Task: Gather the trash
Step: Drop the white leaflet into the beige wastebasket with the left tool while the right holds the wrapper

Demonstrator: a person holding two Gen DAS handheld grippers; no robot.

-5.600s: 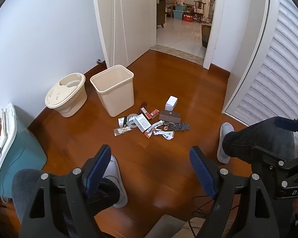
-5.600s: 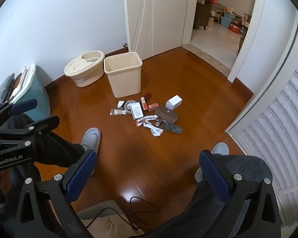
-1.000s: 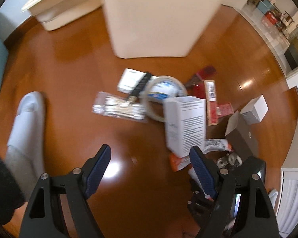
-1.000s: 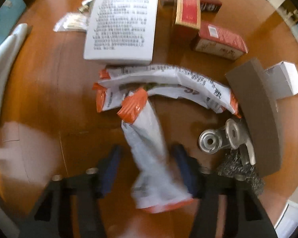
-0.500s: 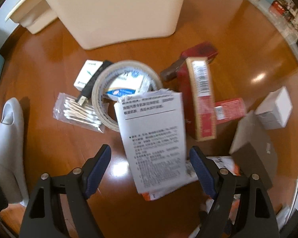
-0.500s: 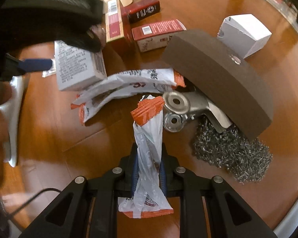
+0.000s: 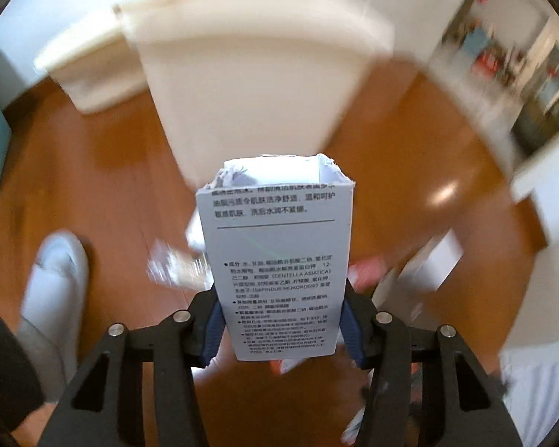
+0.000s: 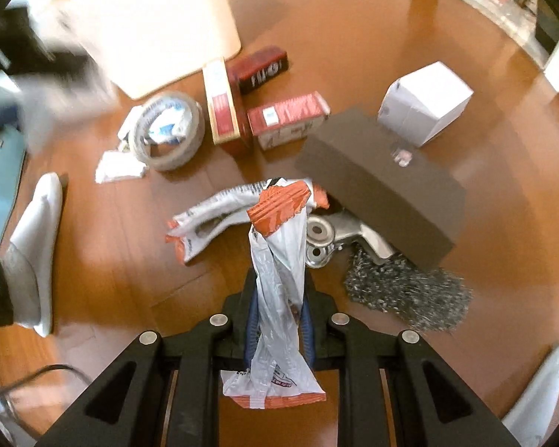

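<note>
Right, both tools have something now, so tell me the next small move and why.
Probably carry the white printed box over the rim of the cream bin and release it. The left tool has just closed on it, off the floor, with the bin straight ahead. The right tool pinches the orange-ended wrapper, which can follow.

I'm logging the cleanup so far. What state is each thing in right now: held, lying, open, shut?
left tool: shut on the white printed box; jaws just closed in.
white printed box: held upright, top torn open.
right tool: shut on the orange-ended wrapper.
orange-ended wrapper: pinched, crumpled, ends hanging free.
second wrapper: lying on the floor.
bin: standing upright.
tape roll: lying flat.
brown box: tilted, one end propped up.
</note>
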